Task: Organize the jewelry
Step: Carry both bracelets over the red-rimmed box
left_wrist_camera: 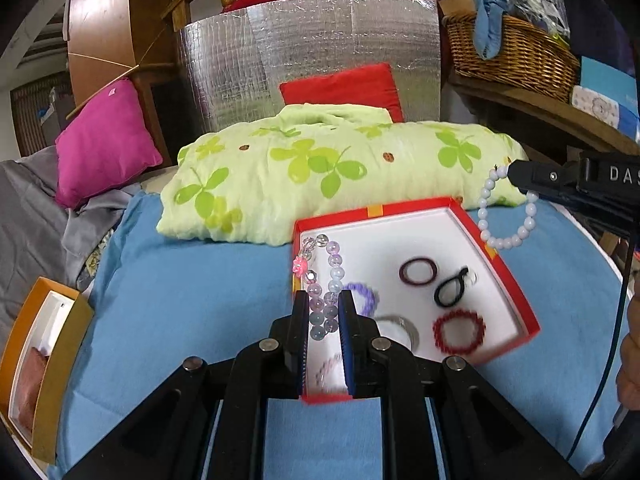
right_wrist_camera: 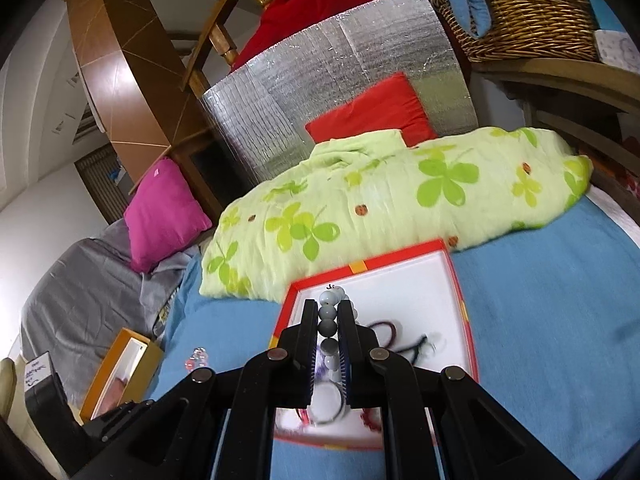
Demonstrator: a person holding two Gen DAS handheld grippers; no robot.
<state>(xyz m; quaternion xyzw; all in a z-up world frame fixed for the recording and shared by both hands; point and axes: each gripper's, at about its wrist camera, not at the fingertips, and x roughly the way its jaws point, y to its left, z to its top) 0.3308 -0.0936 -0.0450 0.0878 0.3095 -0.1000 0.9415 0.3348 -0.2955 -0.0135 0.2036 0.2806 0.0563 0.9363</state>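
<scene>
Both hands are busy over the shallow red cardboard box with the white lining (left_wrist_camera: pixel 516 280) on the blue bedspread (left_wrist_camera: pixel 192 300). The left gripper (left_wrist_camera: pixel 324 312) pinches a string of pale purple and clear glass beads (left_wrist_camera: pixel 330 276) above the box's left edge; the right gripper (right_wrist_camera: pixel 328 328) clamps a white bead bracelet (left_wrist_camera: pixel 506 216), dangling by the far right corner. Either loop could swing and land outside the rim, or snag the hair ties (left_wrist_camera: pixel 448 284) already inside. Those blur badly; the box's near edge hides behind the fingers.
</scene>
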